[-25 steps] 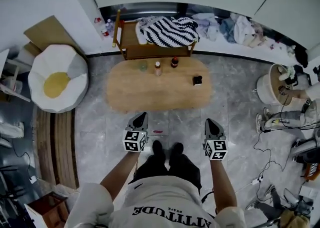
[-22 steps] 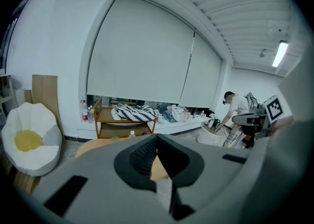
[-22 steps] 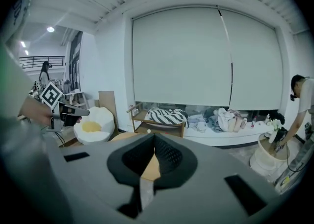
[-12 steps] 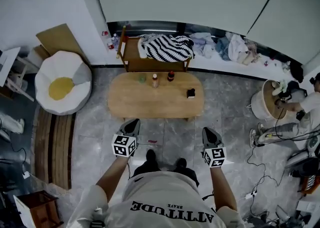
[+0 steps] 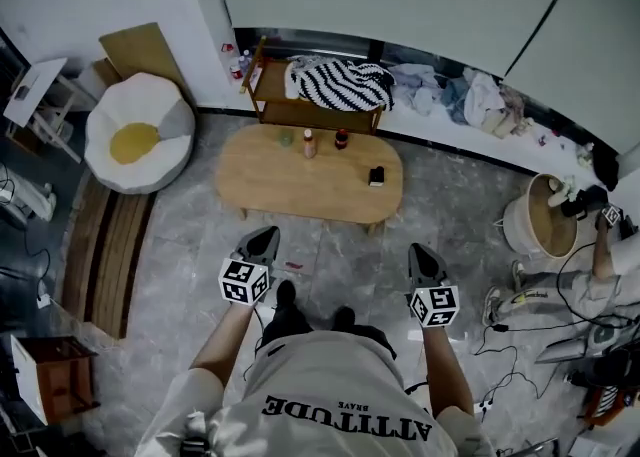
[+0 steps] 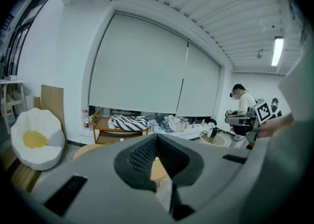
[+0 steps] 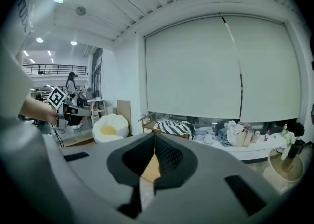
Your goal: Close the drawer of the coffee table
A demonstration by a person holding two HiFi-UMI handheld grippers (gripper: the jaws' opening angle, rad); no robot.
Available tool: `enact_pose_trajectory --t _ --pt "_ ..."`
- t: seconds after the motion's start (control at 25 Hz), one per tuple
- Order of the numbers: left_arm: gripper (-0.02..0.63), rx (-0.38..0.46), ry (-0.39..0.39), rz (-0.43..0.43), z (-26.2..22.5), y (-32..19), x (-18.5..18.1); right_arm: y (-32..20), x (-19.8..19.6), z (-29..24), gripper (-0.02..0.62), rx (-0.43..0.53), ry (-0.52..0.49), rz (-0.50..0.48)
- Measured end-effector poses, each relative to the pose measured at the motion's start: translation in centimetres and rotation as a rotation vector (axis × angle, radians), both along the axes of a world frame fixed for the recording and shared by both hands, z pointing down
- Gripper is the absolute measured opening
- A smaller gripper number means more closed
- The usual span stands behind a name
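Head view, nearest first: the person's shirt and both forearms fill the bottom edge and are cut off by the frame. Dark shoes (image 5: 287, 295) are partly hidden under the torso.

Left tongs (image 5: 266, 235) and right tongs (image 5: 422, 249) are held out over the grey floor (image 5: 450, 205), one on each side of the shoes. Both are clenched on nothing. The left gripper view shows the left tongs (image 6: 157, 136) with pads meeting at the tip. The right gripper view shows the same for the right tongs (image 7: 154, 137).

A small red item (image 5: 293, 266) lies on the floor just ahead of the left tongs, too small to identify.

Worktop (image 5: 300, 180): oval, wooden, ahead of both tongs and well apart from them, with no contact. The left tongs line up with its middle; the right tongs line up just past its right end. The drawer cannot be made out, because the steep top-down angle shows only the top surface and the sides sit hidden under it.

In the gripper views the tong bodies block most of the scene. Only a sliver of worktop (image 6: 158, 169) shows through the notch behind the left pads. A sliver of worktop (image 7: 149, 168) shows the same way on the right.

Two bottles (image 5: 309, 143) stand along the worktop's far edge, labels unreadable. A small black object (image 5: 376, 176) sits near its right end.

Beyond, a wooden shelf (image 5: 300, 110) stands just behind the worktop, carrying a striped cloth (image 5: 340, 83). A white beanbag (image 5: 138, 142) sits to the left.
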State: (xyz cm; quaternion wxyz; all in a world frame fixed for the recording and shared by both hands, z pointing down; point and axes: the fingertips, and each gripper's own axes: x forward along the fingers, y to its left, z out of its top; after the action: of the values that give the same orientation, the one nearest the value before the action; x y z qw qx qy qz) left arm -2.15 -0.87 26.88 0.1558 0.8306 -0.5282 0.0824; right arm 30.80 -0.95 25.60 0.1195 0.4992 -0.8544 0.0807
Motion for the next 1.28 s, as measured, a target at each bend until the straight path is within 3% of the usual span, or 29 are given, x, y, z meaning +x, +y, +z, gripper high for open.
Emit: enact_pose_trajectory --t 0.4,0.8,1.28 --pt "0.021 0.032 -0.022 -0.043 -1.1 5.8 3.8 0.8 3.1 0.5 0.020 0.004 0.020 -0.088" --pt "0.021 0.054 -0.109 -0.005 -1.8 6.0 0.6 1.0 0.3 -0.6 0.019 0.036 0.030 -0.075" --pt "0.021 0.095 -0.108 0.049 -3.2 3.3 -1.4 0.6 -1.6 -2.3 0.018 0.061 0.029 -0.046"
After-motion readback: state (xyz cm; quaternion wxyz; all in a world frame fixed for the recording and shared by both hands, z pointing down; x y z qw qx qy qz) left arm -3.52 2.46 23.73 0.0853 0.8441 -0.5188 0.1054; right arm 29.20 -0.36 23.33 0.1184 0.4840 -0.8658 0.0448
